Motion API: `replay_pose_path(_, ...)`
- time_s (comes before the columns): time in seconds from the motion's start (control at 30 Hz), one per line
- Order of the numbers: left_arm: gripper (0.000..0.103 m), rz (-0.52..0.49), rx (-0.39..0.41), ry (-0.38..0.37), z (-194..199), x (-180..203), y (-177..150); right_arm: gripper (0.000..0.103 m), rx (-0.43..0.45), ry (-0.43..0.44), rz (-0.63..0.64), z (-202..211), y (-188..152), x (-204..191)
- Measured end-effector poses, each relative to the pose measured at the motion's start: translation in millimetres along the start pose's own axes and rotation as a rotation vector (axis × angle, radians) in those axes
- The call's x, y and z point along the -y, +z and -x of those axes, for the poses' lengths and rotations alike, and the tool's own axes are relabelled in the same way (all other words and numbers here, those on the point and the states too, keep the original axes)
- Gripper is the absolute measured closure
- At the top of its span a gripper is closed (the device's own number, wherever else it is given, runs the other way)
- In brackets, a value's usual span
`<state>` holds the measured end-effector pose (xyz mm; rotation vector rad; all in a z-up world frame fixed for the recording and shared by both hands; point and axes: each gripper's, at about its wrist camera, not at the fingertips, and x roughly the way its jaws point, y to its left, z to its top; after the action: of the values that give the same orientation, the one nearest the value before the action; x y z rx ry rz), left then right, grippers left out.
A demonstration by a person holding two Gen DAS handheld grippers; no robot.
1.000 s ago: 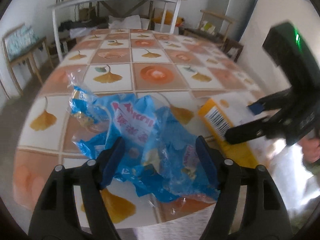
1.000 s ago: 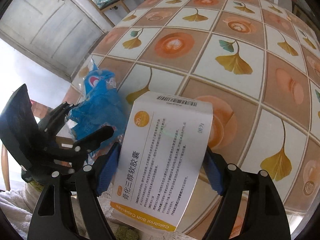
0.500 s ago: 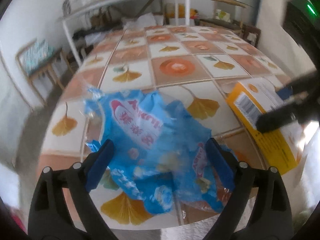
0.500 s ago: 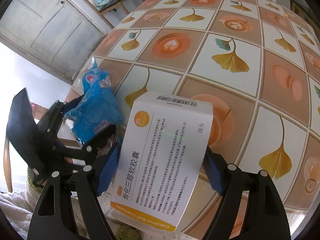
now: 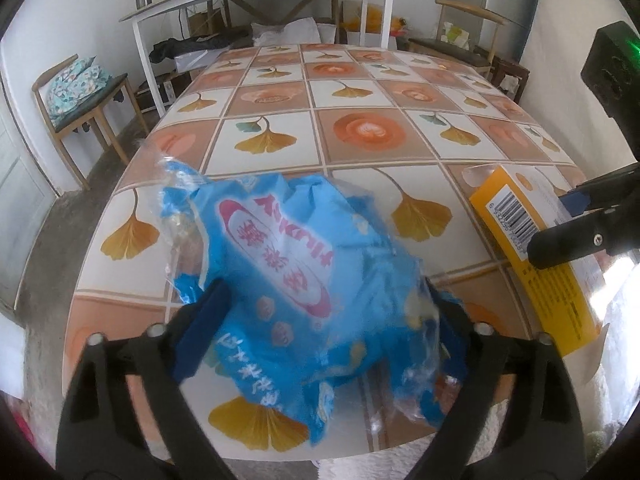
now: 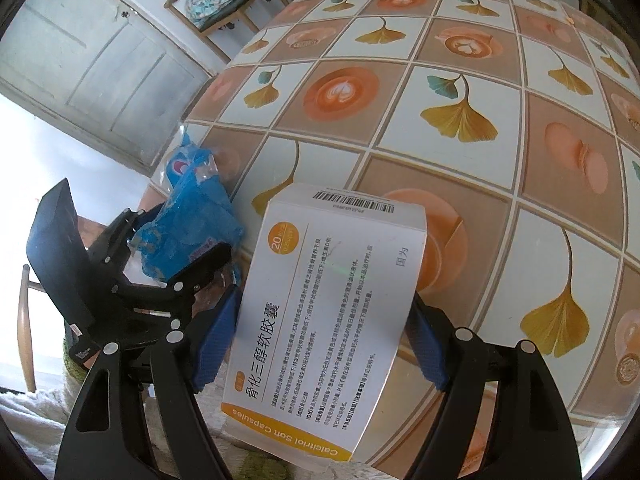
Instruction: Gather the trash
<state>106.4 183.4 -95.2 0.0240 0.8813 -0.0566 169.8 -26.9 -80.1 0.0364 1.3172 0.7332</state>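
The blue wrapper point(image 5: 304, 276) between my left gripper point(image 5: 320, 320) fingers is thin crinkly plastic, surely feather-light, slick and springy; I judge it will bulge and slide out unless I pinch across its bunched middle, not a loose corner. It lies at the near edge of the table point(image 5: 360, 80), right in front of the tool. The jaws have just been closing a little from wide, with the wrapper between them; the pads look to be against its sides, though blur keeps me from telling whether they really squeeze it.

The medicine box point(image 6: 324, 320) is stiff card, light, probably empty (it would crush under a hard squeeze). My right gripper point(image 6: 320, 336) stands wide, clamped across the box's two long sides, near its lower half.

My left camera shows the wrapper's printed face and the box's orange side with a barcode; my right camera shows the box's white text face, and my left gripper from outside, just left of it.
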Motion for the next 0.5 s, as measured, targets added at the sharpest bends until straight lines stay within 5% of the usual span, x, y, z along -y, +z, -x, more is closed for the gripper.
replay_pose_path(0.33, 0.081, 0.017, -0.006, 0.012, 2, -2, 8, 0.027, 0.025, 0.051, -0.051, 10, 1, 7)
replay_pose_path(0.5, 0.095, 0.053, -0.009, -0.007, 6, -2, 13, 0.027, 0.073, 0.086, -0.074, 27, -2, 12)
